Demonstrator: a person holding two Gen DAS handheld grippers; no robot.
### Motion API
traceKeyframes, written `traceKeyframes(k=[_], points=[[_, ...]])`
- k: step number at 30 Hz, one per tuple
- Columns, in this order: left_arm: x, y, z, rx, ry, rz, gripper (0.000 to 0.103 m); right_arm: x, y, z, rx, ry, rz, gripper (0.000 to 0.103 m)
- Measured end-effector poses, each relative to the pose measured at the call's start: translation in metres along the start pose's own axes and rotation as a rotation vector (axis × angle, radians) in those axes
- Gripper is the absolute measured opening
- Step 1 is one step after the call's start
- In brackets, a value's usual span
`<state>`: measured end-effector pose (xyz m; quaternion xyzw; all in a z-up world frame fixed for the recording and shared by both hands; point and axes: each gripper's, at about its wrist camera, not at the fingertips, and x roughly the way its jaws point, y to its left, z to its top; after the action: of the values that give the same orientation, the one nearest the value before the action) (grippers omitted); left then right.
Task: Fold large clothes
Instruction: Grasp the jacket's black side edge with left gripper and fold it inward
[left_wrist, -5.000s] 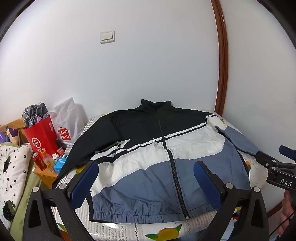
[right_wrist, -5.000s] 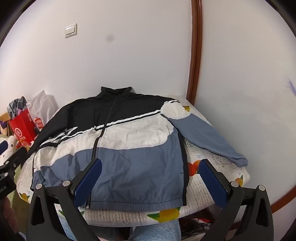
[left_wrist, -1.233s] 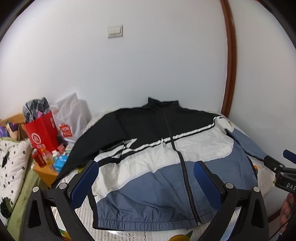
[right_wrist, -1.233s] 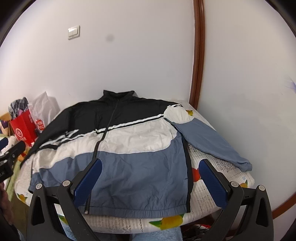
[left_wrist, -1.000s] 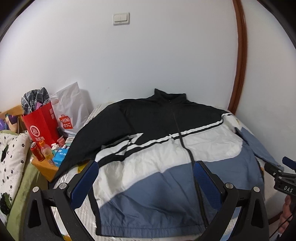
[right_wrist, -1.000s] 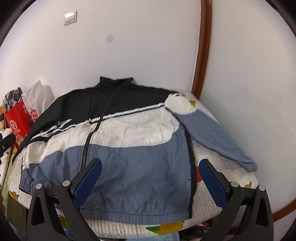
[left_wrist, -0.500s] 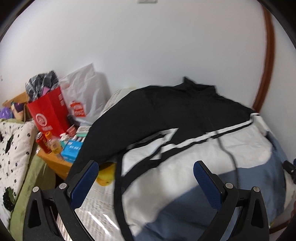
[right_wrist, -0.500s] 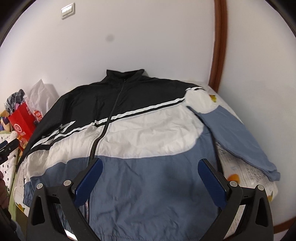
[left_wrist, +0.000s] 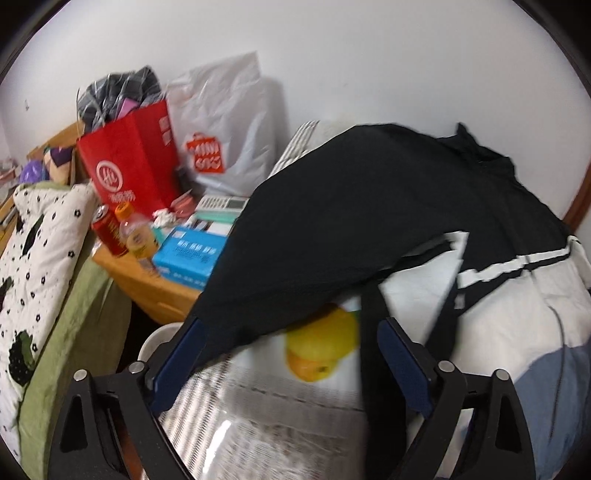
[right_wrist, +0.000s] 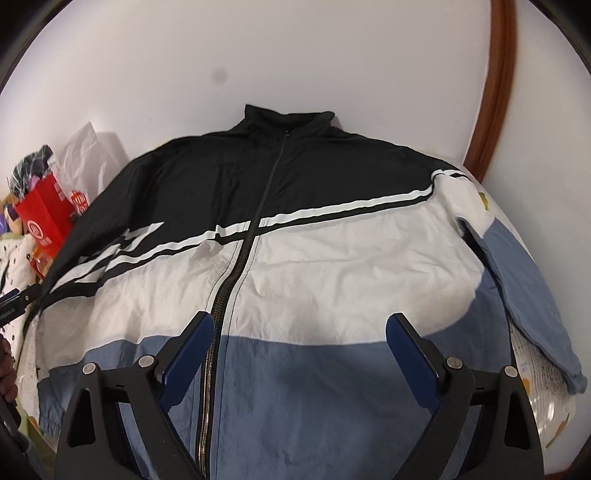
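Both grippers' jaws stand apart and empty: left gripper (left_wrist: 288, 365) nearest the jacket's black sleeve (left_wrist: 295, 266), which runs diagonally ahead; right gripper (right_wrist: 299, 354) over the jacket (right_wrist: 332, 266) front.

— What sits off to my left?
— A red paper bag (left_wrist: 131, 155) stuffed with dark clothes, and a white plastic bag (left_wrist: 225, 122) just beside it against the wall (left_wrist: 369, 55).
— And in front of those?
— On the wooden tabletop (left_wrist: 147, 284) I see a red can (left_wrist: 109, 230), a small orange-capped bottle (left_wrist: 138, 234) touching it, and a blue box (left_wrist: 188, 254). A spotted quilt (left_wrist: 40, 251) lies nearer me.
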<state>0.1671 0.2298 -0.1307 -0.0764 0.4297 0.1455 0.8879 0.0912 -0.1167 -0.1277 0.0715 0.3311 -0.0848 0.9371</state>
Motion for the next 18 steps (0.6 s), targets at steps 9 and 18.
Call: traceKeyframes(k=[9,18], points=[[0.037,0.012,0.0,0.024,0.054,0.027,0.079,0.028,0.002,0.009,0.01,0.048,-0.017,0.093],[0.047,0.016,0.009,0.015,0.025,0.056,0.029,0.032,-0.005,0.015,-0.012,0.059,-0.054,0.093]])
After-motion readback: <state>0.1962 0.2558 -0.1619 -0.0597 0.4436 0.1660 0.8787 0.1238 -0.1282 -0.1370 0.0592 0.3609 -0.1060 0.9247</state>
